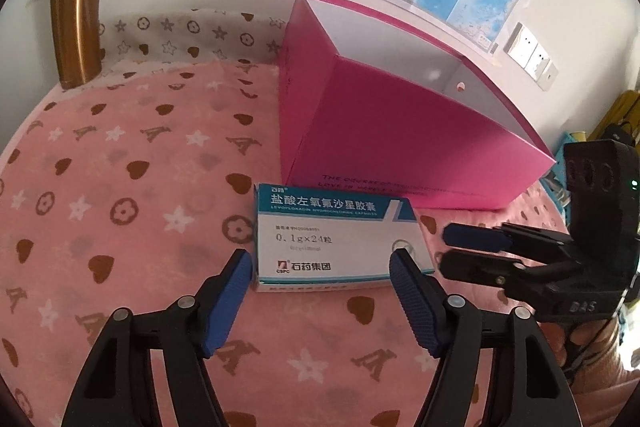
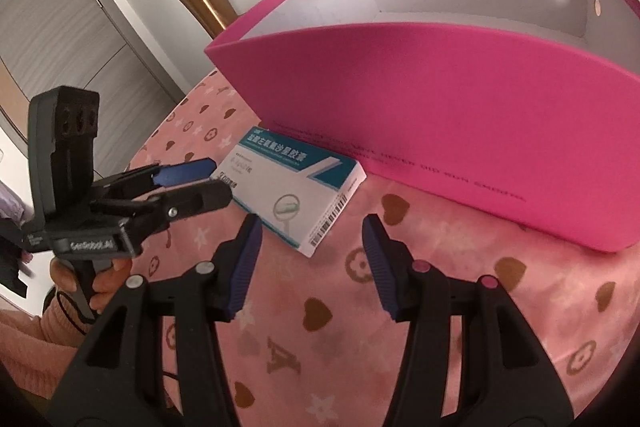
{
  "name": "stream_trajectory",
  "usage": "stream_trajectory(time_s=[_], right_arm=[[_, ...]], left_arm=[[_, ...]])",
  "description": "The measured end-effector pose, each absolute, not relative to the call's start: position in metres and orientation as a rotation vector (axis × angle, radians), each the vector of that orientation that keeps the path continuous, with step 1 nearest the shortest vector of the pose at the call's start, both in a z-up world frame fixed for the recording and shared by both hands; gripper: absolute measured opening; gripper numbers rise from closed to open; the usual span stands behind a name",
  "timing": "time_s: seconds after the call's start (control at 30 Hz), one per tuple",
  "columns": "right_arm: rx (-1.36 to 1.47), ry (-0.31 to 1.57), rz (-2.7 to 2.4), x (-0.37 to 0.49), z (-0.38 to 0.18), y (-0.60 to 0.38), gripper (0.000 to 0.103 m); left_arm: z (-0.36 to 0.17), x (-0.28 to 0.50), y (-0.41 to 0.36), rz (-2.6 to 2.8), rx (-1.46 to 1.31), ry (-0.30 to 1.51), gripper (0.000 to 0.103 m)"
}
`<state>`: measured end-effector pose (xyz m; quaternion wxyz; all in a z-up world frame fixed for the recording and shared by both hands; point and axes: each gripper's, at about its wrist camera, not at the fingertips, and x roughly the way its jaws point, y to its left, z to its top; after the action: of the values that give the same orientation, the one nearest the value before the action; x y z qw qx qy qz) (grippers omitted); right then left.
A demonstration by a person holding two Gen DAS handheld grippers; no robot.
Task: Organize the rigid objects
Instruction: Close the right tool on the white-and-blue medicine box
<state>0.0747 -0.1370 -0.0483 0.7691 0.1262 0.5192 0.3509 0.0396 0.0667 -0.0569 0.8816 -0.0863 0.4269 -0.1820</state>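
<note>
You are on the grab step. Your left hand-held gripper stands apart around the flat white-and-teal cardboard medicine box, lying on the pink cloth-covered table beside the big pink cardboard box. Squeeze next, then lift. Your right hand-held gripper is apart, empty.

The cloth is pink, dotted with brown hearts and white stars. The open box is done in hot pink outside, white inside. The medicine box is printed white with teal; the tumbler is coppery brown.
</note>
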Motion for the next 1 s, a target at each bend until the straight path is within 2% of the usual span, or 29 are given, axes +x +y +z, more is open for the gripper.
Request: stream_trajectory(time_s=[0.17,0.4,1.0], right_arm=[[0.29,1.143,0.762,0.08,-0.055,-0.133,0.055],[0.291,1.157,0.765,0.081,-0.059,-0.132,0.043],[0.27,1.159,0.69,0.056,-0.044,-0.172,0.043]], left_arm=[[-0.059,0.039,0.064,-0.396,-0.177,0.896,0.067],[-0.061,0.038,0.061,-0.424,-0.176,0.909,0.062],[-0.057,0.013,0.018,-0.569,-0.114,0.93,0.062]])
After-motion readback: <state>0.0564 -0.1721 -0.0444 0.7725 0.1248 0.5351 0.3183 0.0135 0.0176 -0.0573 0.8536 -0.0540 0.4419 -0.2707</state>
